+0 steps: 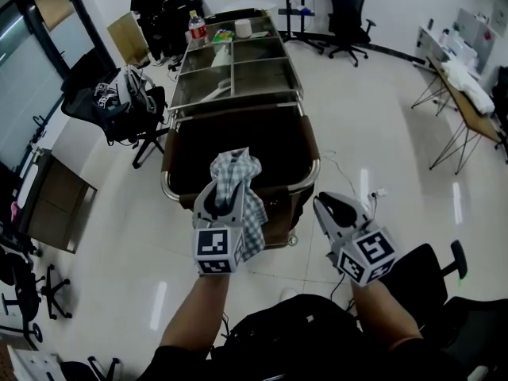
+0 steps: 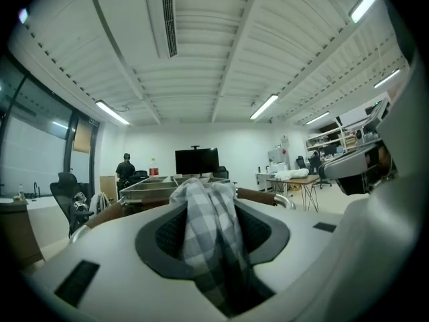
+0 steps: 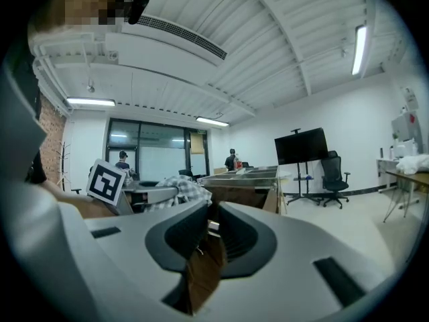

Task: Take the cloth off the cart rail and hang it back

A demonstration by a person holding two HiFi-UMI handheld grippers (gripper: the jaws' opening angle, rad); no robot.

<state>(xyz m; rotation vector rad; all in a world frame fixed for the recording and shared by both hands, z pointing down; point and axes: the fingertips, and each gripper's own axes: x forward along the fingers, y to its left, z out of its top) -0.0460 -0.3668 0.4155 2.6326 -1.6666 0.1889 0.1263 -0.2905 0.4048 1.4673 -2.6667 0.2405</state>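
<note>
Up close, left gripper (image 2: 209, 203) is clamped on the checked cloth (image 2: 204, 243), bunched between its pads; only its own view shows the grip. Right gripper (image 3: 206, 213): jaws together, empty. Head view only: cloth hangs over the cart's near rail (image 1: 313, 173), contact unclear. Farther, steel compartments (image 1: 262, 76): one holds a pale object (image 1: 213, 94). Bottle (image 1: 198, 28) and white roll (image 1: 243, 28) at far end.

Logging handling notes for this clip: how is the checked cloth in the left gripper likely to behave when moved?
Probably floppy: the checked cloth bunches up in the left gripper and hangs limp beside it. Likely light, since one pinch carries it all. It should drape over the cart rail, though smooth metal may let it slip.
</note>
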